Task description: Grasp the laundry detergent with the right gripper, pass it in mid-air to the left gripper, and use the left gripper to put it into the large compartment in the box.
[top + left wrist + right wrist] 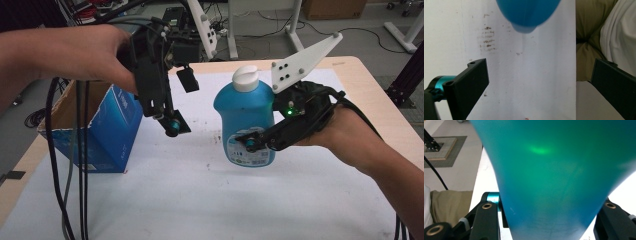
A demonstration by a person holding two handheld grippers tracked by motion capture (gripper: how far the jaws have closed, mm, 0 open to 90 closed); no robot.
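A blue bottle (244,117) with a white cap and a printed label hangs above the white table cover, upright. My right gripper (250,142) is shut on its lower body, coming in from the right. In the right gripper view the blue bottle (554,177) bulges between the two black jaws. My left gripper (175,105) hovers to the left of the bottle, pointing down, open with nothing between its fingers. In the left gripper view the bottle's rounded underside (527,15) shows at the top, above my open left gripper (539,85).
An open blue cardboard box (97,125) stands at the table's left. A white sheet (200,200) with small brown stains covers the wooden table (365,95). Cables (70,190) hang from the left gripper. Table legs and a box stand on the floor behind.
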